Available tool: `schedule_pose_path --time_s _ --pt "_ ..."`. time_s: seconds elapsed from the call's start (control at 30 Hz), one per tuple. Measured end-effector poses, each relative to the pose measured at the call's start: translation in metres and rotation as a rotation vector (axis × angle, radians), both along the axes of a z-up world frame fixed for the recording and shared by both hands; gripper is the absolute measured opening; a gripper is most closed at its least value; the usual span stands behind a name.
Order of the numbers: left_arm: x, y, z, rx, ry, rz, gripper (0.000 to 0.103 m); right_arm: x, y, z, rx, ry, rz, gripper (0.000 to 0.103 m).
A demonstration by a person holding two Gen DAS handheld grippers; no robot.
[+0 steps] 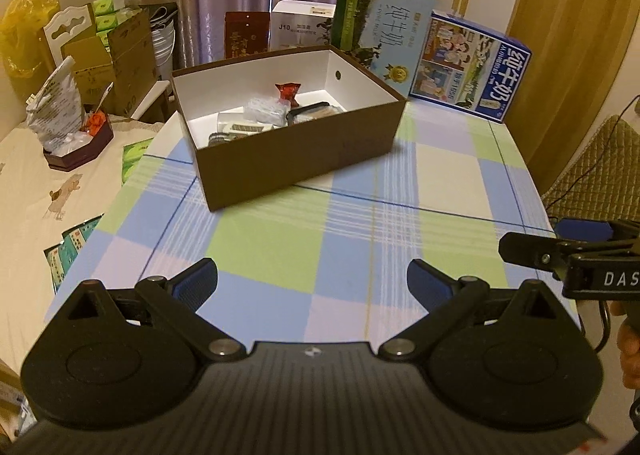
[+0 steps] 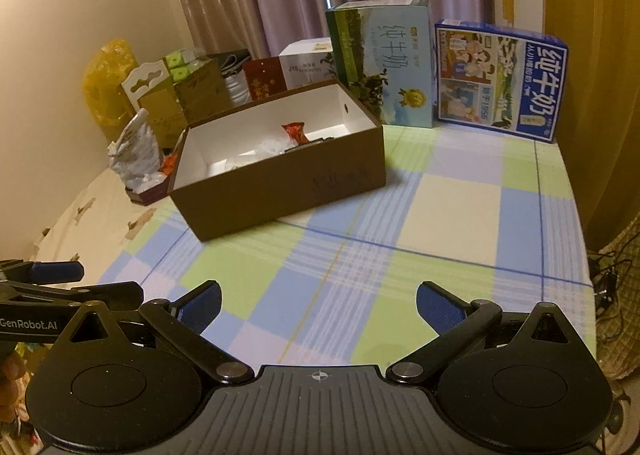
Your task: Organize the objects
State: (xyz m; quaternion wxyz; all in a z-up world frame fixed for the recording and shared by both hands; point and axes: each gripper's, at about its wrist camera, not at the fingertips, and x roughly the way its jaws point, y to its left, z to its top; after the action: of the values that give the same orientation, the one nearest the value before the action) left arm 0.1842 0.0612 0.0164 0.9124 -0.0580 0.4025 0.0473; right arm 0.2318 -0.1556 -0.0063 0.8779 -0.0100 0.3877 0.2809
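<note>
My left gripper hangs over the near edge of the table, jaws spread wide with nothing between them. My right gripper is the same: wide open, empty, over the near edge just beside the left one. The brown box sits open toward the far left of the checked cloth, and in it lie a red wrapper, a clear packet and a few small things I cannot make out. Two milk cartons stand along the far edge behind the box.
</note>
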Motion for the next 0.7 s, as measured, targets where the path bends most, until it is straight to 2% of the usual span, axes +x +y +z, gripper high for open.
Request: schedule_pose_path --time_s 0.7 --pt "-0.076 -0.042 0.005 -0.009 -0.005 -0.021 0.1 -0.072 -0.046 0.004 -0.021 -0.003 0.017 0.101"
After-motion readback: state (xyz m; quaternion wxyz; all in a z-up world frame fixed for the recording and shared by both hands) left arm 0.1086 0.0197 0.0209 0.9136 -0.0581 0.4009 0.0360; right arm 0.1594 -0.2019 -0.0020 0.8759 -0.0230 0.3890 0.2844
